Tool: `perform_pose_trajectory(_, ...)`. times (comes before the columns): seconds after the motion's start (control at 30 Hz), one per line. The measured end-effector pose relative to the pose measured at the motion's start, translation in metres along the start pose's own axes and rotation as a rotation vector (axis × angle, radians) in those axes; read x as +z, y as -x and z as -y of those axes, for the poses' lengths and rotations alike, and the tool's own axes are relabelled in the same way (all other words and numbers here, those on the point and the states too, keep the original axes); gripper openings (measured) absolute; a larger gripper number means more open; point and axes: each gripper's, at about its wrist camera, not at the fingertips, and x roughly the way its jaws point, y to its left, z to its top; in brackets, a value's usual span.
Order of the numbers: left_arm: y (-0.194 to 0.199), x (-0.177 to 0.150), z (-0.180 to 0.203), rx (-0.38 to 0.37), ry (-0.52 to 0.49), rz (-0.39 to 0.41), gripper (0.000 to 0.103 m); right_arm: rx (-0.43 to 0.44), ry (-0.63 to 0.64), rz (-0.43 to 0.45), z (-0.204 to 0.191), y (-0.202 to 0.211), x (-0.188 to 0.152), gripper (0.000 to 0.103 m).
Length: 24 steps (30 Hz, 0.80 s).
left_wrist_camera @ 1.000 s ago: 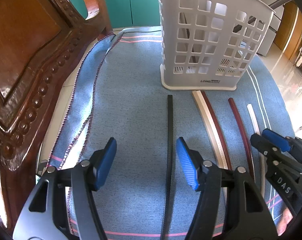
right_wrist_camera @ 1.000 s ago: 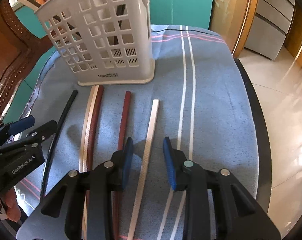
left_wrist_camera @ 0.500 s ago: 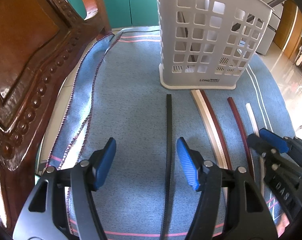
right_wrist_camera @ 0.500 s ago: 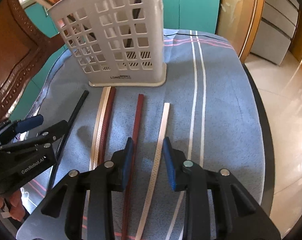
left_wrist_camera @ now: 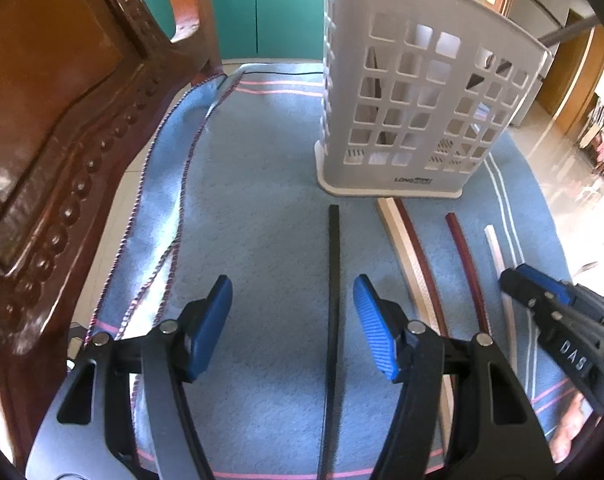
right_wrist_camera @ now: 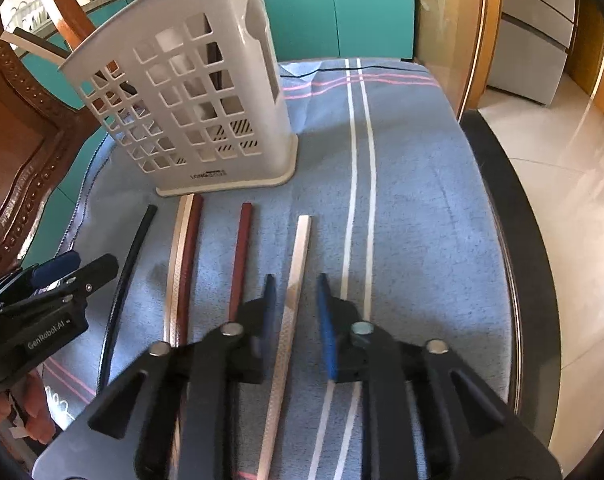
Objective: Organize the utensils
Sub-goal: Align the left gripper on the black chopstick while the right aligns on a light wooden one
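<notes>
1. The left gripper (left_wrist_camera: 291, 322) hangs over the blue woven cloth (left_wrist_camera: 253, 208), jaws spread wide and pinching nothing. The black chopstick (left_wrist_camera: 334, 280) lies flat between its blue pads, nearer the right one, and touches neither.
2. The right gripper (right_wrist_camera: 295, 312) straddles the cream-white chopstick (right_wrist_camera: 297, 264). Its jaws stand narrowly apart and have just been opening, and the stick runs between them with a gap on both sides.
3. All the loose chopsticks lie lengthwise on the cloth, roughly parallel, their far ends pointing at the holder. Left to right they are the black one, a cream chopstick (right_wrist_camera: 178, 248) touching a dark red chopstick (right_wrist_camera: 189, 248), a lone dark red chopstick (right_wrist_camera: 241, 256), then the cream-white one.
4. Just beyond their far tips stands the upright grey plastic utensil holder (right_wrist_camera: 205, 120) with square holes, dark sticks dimly visible inside.
5. A carved brown wooden chair back (left_wrist_camera: 61, 120) rises at the left, beside the cloth.
</notes>
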Motion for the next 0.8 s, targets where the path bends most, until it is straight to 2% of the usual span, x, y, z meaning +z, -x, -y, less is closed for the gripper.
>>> perform_pose_trajectory(0.17, -0.013, 0.008, -0.004, -0.051, 0.03, -0.027, 0.064, -0.022, 0.026, 0.004, -0.009, 0.0, -0.002, 0.025)
perform_pose_trajectory(0.23, -0.018, 0.012, 0.0, -0.041, 0.021, -0.033, 0.064, -0.037, 0.034, 0.003, -0.014, -0.003, -0.004, 0.025)
perform_pose_trajectory(0.33, -0.032, 0.014, 0.012, 0.014, -0.013, -0.071, 0.064, -0.05, 0.038, -0.01, -0.019, -0.012, -0.002, 0.025)
perform_pose_trajectory(0.43, -0.035, 0.017, 0.021, 0.068, -0.047, -0.056, 0.065, -0.074, 0.055, -0.012, -0.023, -0.018, -0.001, 0.025)
perform_pose_trajectory(0.53, -0.037, 0.02, 0.022, 0.069, -0.04, -0.07, 0.064, -0.103, 0.079, -0.01, -0.029, -0.021, 0.0, 0.026)
perform_pose_trajectory(0.63, -0.038, 0.022, 0.021, 0.045, -0.037, -0.086, 0.058, -0.125, 0.102, -0.009, -0.037, -0.024, -0.001, 0.027)
perform_pose_trajectory(0.8, -0.039, 0.023, 0.02, 0.036, -0.052, -0.099, 0.058, -0.127, 0.108, -0.011, -0.044, -0.028, 0.0, 0.029)
